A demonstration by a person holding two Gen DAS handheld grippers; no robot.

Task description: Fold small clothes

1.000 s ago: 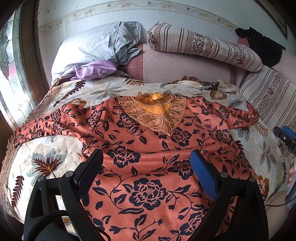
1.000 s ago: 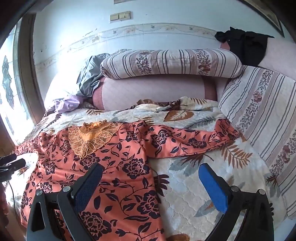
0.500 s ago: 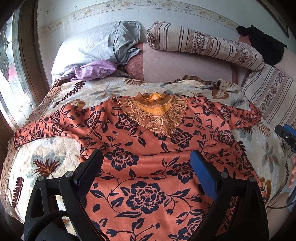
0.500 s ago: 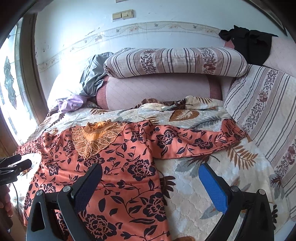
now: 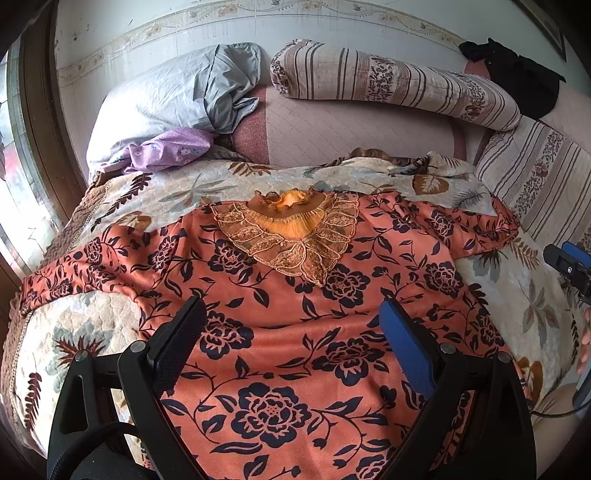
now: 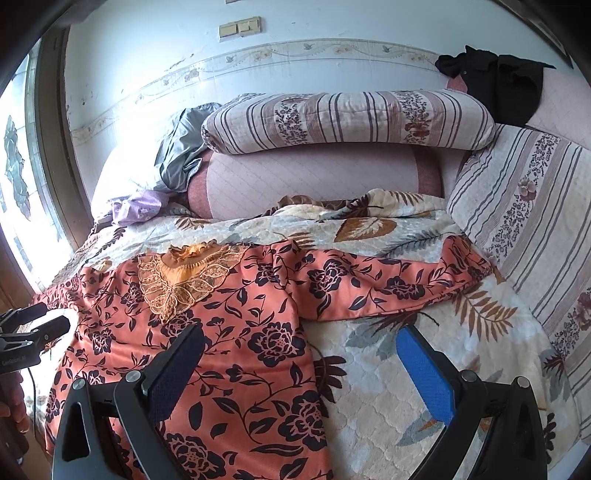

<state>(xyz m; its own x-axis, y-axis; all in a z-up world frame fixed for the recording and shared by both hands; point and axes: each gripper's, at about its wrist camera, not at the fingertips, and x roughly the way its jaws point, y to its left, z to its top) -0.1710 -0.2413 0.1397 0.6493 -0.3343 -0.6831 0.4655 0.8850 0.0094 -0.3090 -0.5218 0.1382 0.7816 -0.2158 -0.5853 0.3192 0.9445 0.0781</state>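
Over the last second both my cameras have drifted only slightly: the orange floral blouse (image 5: 295,332) sits a touch lower and fuller in the left view, otherwise laid out as before. My left gripper (image 5: 291,343) hangs above the blouse's lower front with its jaws spread wide, gripping nothing; I cannot tell whether the fingertips brush the cloth. My right gripper (image 6: 299,365) is just as wide and empty, one finger over the blouse's side edge, the blue pad over the leaf-patterned quilt (image 6: 388,369). Ahead of the left claw lies the lace collar (image 5: 291,236), both sleeves stretched outward. Only the right view shows the far sleeve (image 6: 388,280) in full, and wall switches (image 6: 240,27); only the left shows the near sleeve's whole length. Beyond both sit a striped bolster (image 6: 347,122) and black garment (image 6: 498,85).
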